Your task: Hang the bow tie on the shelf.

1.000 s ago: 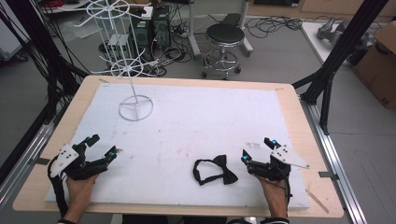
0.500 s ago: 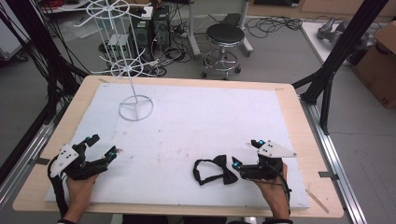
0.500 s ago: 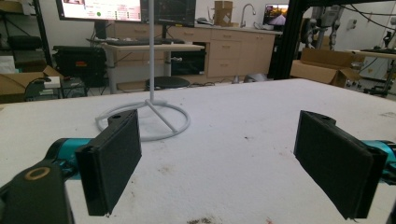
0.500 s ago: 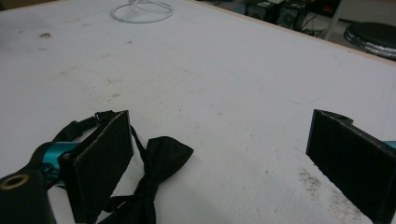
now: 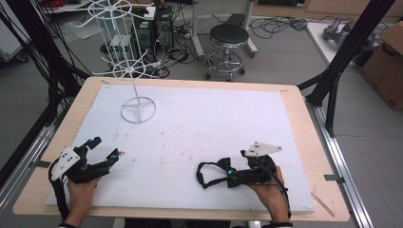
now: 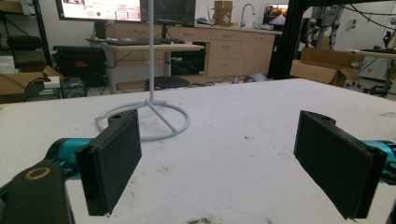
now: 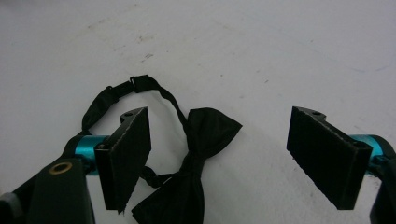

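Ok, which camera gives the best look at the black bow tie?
The right gripper view: the bow tie lies close up between the right gripper jaws, its strap loop and knot clear. The high view shows it small and partly behind that gripper. The left gripper view faces the white stand instead.

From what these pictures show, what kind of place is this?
Probably a research lab or workshop. Beyond the padded table there are desks with monitors, cardboard boxes, loose cables on the floor and a black frame around the table.

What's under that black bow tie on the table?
The bow tie lies flat on the white table cover, between the right gripper and its open jaws. Whatever lies beneath the fabric is hidden.
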### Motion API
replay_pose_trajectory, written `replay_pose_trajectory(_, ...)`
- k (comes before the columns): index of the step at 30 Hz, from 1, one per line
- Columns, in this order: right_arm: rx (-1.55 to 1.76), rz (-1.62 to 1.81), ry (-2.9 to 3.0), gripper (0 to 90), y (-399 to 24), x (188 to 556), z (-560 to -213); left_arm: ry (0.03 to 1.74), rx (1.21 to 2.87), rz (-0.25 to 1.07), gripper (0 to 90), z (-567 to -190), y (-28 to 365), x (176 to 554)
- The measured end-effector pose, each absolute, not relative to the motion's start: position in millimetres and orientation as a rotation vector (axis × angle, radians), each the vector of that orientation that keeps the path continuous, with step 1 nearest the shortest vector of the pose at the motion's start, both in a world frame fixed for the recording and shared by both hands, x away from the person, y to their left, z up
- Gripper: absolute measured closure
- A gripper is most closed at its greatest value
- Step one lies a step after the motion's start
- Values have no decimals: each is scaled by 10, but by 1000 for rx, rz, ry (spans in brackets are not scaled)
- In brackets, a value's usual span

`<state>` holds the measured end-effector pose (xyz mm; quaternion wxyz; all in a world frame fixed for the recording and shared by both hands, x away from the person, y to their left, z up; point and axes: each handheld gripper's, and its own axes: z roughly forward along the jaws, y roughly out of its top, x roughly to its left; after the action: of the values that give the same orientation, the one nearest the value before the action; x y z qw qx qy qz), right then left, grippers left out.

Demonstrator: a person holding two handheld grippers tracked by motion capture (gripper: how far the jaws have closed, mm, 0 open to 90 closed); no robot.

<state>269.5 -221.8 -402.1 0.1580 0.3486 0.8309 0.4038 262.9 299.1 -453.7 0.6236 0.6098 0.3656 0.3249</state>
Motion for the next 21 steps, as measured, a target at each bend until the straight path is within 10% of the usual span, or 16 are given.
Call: replay_pose_trajectory(21,1135,1037,2496,448,-2076,2775,-4085,835,1405,751,153,-4537,2990,2629)
